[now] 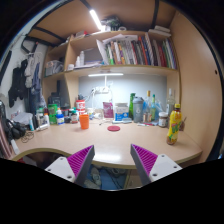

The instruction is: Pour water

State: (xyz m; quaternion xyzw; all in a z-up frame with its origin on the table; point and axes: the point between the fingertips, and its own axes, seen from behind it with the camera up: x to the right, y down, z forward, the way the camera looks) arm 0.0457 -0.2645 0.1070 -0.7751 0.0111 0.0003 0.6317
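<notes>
1. The hand-held gripper (113,163) has its purple-padded fingers spread apart, with nothing between them.
2. An orange cup (84,121) stands well beyond the fingers on the pale wooden worktop (110,145).
3. A bottle with a yellow body (174,123) stands at the worktop's right end.
4. Jars and bottles line the back; books (130,52) fill the shelf above.
</notes>
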